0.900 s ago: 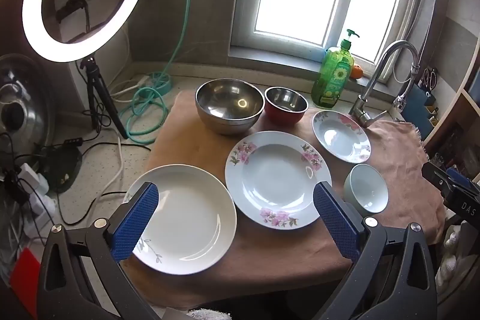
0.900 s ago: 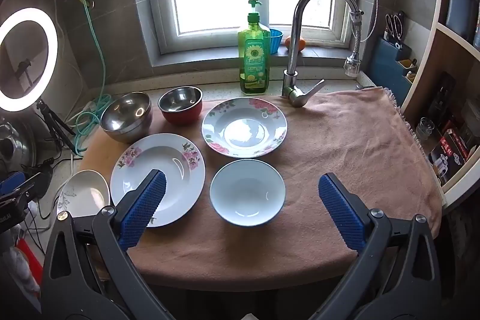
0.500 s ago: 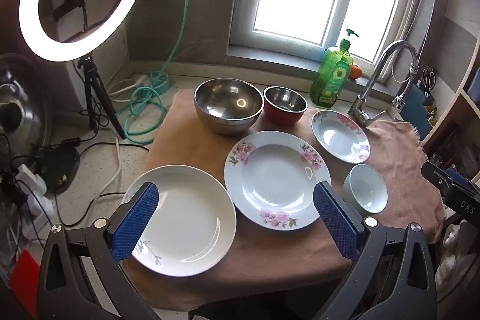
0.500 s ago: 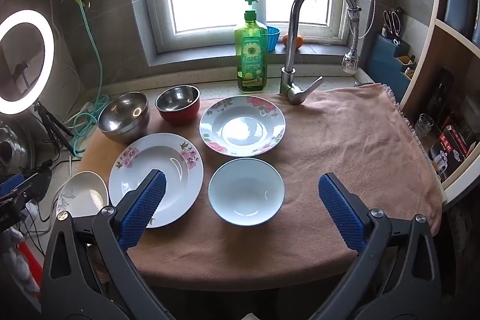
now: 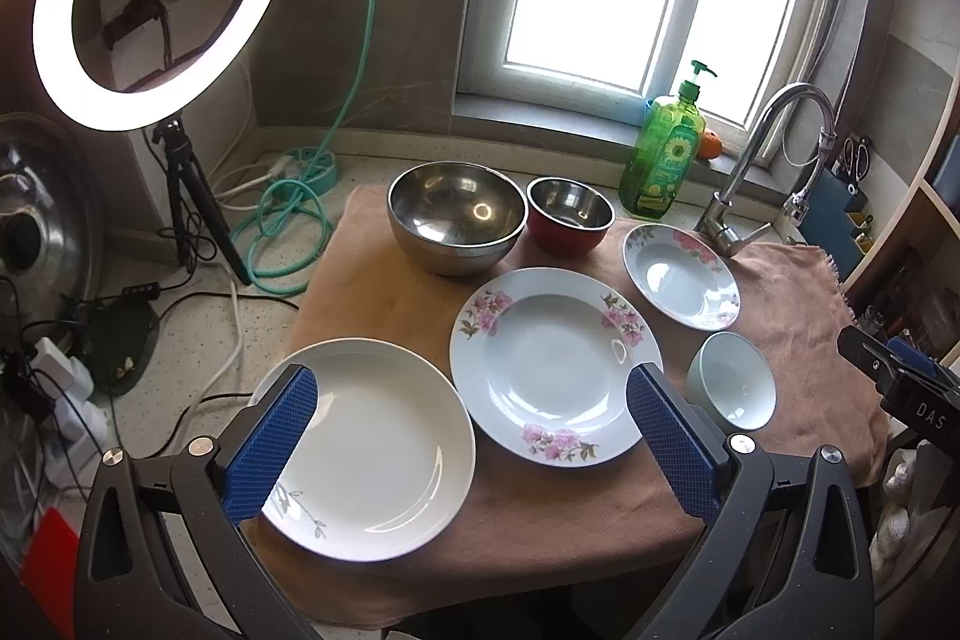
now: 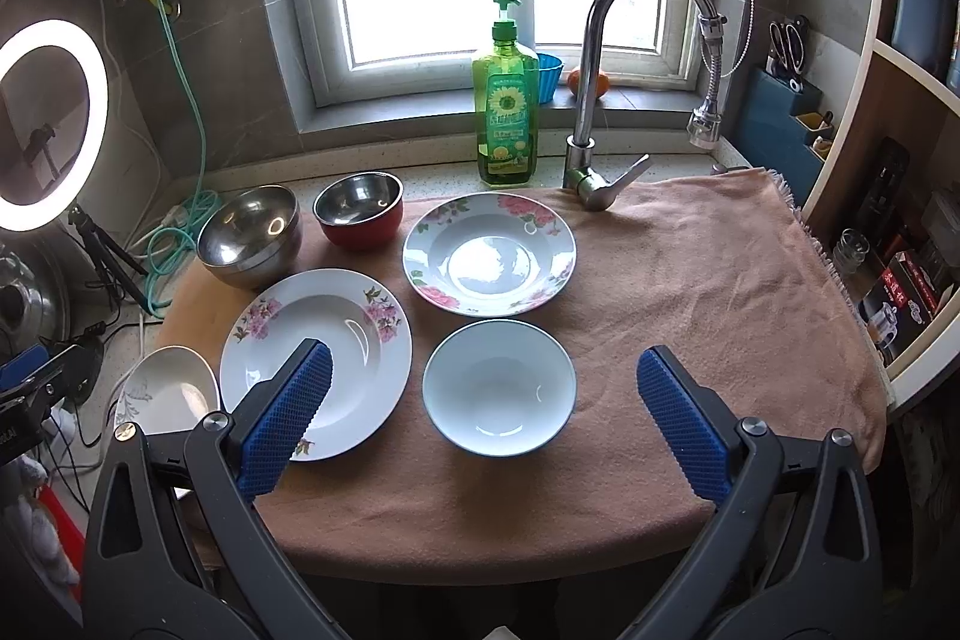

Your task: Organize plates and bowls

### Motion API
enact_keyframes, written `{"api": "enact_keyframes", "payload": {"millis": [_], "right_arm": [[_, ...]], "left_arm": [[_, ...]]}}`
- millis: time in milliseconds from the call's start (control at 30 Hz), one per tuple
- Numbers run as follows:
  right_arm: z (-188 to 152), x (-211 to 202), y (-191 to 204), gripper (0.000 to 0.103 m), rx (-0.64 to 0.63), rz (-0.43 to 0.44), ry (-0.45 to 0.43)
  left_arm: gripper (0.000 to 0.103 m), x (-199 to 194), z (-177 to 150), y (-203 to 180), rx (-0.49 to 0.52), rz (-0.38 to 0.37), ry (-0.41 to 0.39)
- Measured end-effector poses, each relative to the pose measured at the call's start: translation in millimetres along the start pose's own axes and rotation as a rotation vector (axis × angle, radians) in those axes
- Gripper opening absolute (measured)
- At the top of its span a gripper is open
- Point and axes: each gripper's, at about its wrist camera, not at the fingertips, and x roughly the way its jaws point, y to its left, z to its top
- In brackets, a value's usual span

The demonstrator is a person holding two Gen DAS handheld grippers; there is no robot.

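Six dishes sit right side up on the brown towel [image 6: 690,280]. At the towel's back left stands a big shiny metal bowl [image 6: 249,235], with a small red bowl [image 6: 359,211] just beside it. A flowered plate [image 6: 489,253] lies mid-back. Closer lie a bigger flowered plate [image 6: 354,334], a plain pale bowl [image 6: 499,387], and a white plate [image 5: 384,448] on the towel's left edge.

Slight drift: left gripper [image 5: 470,379], right gripper [image 6: 485,355].
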Motion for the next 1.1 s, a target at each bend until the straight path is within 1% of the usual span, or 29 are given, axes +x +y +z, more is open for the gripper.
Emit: {"api": "enact_keyframes", "payload": {"millis": [467,1100], "right_arm": [[0.6,2.2,0.8,0.103,0.001,0.007,0.004],[4.3,1.8,-0.3,0.103,0.004,0.003,0.003]], "left_arm": [[0.102,4.9,5.6,1.4,0.000,-0.006,0.014],[0.102,5.5,6.1,-3.4,0.003,-0.013,0.007]]}}
